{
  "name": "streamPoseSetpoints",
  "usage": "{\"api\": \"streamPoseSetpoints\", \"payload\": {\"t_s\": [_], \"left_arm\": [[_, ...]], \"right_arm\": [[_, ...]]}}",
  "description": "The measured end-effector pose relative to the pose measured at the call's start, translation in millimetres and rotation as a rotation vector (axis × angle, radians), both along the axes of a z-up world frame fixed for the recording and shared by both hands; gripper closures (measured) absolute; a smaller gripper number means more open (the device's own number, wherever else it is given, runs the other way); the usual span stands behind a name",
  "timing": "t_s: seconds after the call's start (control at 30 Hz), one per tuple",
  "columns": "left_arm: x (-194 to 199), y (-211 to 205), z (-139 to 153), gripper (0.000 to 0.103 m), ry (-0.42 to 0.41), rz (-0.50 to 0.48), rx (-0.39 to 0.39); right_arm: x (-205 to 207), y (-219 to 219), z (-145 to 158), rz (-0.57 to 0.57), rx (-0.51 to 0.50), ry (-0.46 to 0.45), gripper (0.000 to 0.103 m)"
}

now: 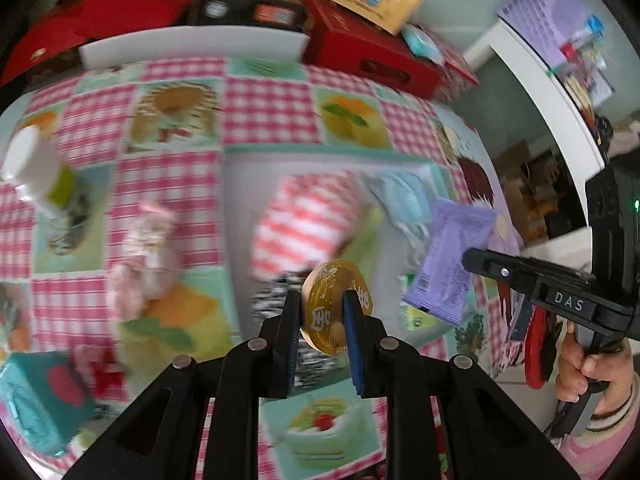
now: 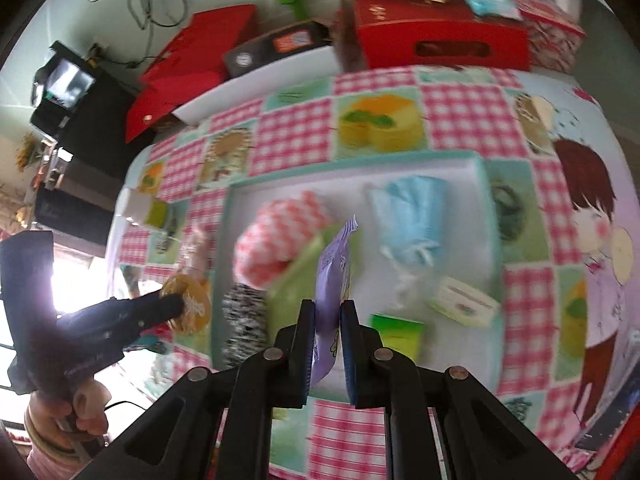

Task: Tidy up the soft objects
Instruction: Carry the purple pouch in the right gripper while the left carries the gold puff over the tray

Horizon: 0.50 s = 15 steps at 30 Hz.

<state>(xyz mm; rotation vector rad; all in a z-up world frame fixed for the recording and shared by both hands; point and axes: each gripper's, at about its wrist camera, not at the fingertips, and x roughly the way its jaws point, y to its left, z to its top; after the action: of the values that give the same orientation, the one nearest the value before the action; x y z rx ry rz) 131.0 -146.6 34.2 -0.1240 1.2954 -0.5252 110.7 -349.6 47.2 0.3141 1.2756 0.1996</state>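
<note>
Motion blur smears everything in the tray (image 2: 478, 172): the pink checked bundle (image 2: 280, 236), the blue masks (image 2: 412, 216) and the small packs stay unreadable. The purple packet (image 2: 332, 280) hides the tray's middle. By the table's left edge, a pink soft thing (image 1: 146, 256) is shapeless.

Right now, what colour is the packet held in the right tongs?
Pale purple, with small print. The packet shows best in the left wrist view.

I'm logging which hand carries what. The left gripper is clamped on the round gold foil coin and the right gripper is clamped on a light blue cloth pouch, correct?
Not quite. The left gripper does clamp the round gold foil coin, but the right gripper holds a purple plastic packet, as the right wrist view shows. The light blue cloth pouch lies in the white tray.
</note>
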Motion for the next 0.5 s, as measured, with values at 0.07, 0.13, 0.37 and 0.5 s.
{"api": "streamPoseSetpoints", "payload": {"t_s": [0.07, 0.13, 0.37, 0.5], "left_arm": [[-1.9, -14.5, -3.2, 0.081, 0.004, -0.022, 0.007], [-1.3, -27.5, -7.6, 0.081, 0.005, -0.037, 0.017], [3.9, -45.4, -28.0, 0.081, 0.027, -0.039, 0.057], [5.1, -44.5, -39.2, 0.081, 0.042, -0.032, 0.079]], "right_arm": [[-1.7, -8.3, -4.4, -0.009, -0.006, 0.008, 0.089], [-1.2, -13.1, -8.7, -0.014, -0.009, 0.015, 0.089], [-0.6, -17.0, -20.5, -0.005, -0.023, 0.028, 0.089], [1.9, -14.0, -31.0, -0.002, -0.024, 0.044, 0.089]]}}
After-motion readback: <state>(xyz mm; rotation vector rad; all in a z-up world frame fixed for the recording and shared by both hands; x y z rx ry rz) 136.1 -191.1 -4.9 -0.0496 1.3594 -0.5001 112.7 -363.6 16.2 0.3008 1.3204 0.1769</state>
